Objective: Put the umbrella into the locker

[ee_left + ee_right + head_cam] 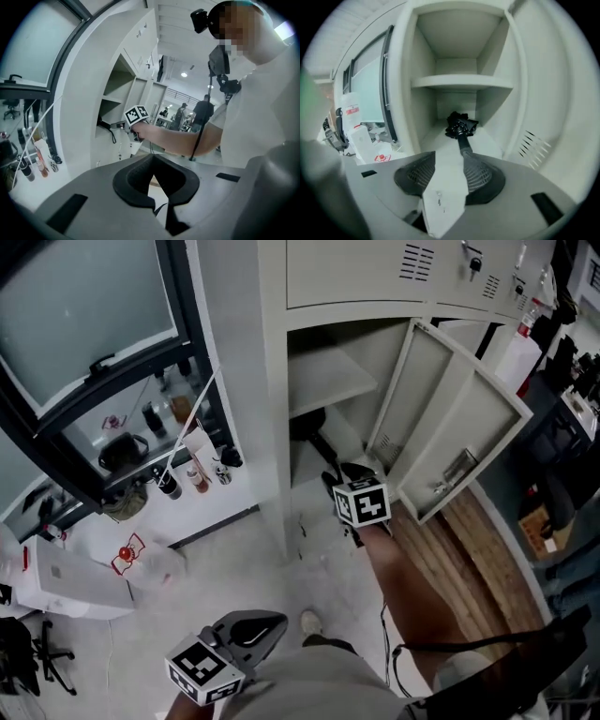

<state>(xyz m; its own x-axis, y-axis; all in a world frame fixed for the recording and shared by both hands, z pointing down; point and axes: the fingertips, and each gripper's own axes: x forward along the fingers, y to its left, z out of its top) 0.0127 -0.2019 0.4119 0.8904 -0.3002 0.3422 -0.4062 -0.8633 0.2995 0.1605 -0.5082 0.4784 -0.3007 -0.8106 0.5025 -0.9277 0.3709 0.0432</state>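
Found the umbrella [459, 125] lying flat on the floor of the lower compartment of the locker [423, 117], beneath the shelf [459, 82]. Read its long axis as running front to back, with the bunched canopy toward the rear wall and the handle toward the opening. Noted the right gripper [449, 158] spread wide just in front of the handle, pressing on nothing. Noted the left gripper [152, 164] closed and empty, well apart from the locker. Judged the placing step done, with the release complete. Expected next: backing the right gripper clear of the door [459, 418], then perhaps swinging that door closed.
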